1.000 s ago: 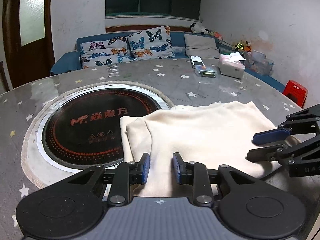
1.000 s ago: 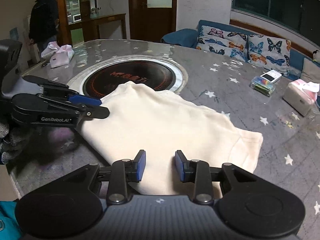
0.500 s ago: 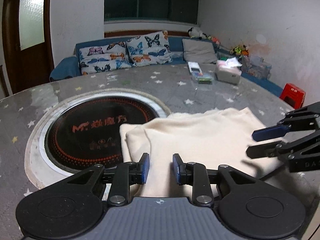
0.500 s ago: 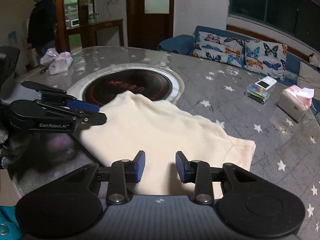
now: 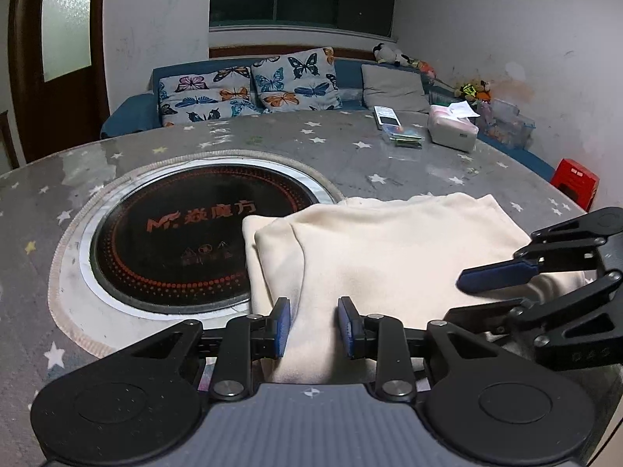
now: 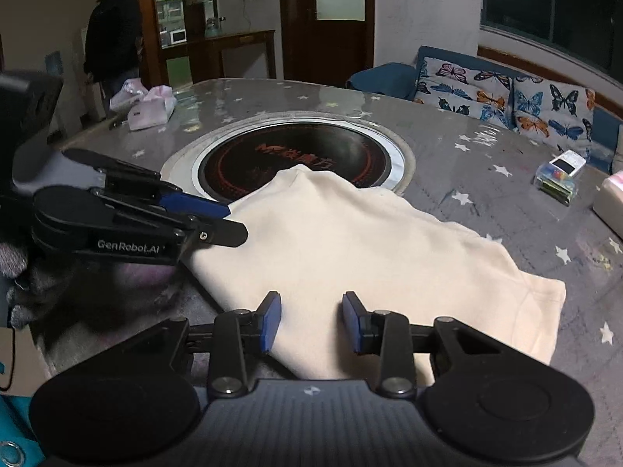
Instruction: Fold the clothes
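A cream garment (image 5: 389, 249) lies folded on the round star-patterned table (image 5: 389, 163), its far left corner overlapping the black cooktop. My left gripper (image 5: 313, 311) hovers over the garment's near left edge. Its jaws are opening slightly, and cloth shows below the gap but is not pinched. In the right wrist view the garment (image 6: 350, 249) spreads ahead, with the left gripper (image 6: 233, 222) at its left edge. My right gripper (image 6: 311, 311) stands open over the near edge. From the left wrist view the right gripper (image 5: 455, 297) sits at the garment's right side.
A round black cooktop (image 5: 187, 233) is set into the table's middle. A tissue box (image 5: 451, 132) and a small clear box with a remote (image 5: 401, 138) lie far right. Pink tissue packs (image 6: 152, 107) sit far left. A person (image 6: 113, 31) stands beyond the table, and a red stool (image 5: 576, 183) is beside it.
Both grippers shifted only slightly over the garment's near edge. The garment lies as it did.
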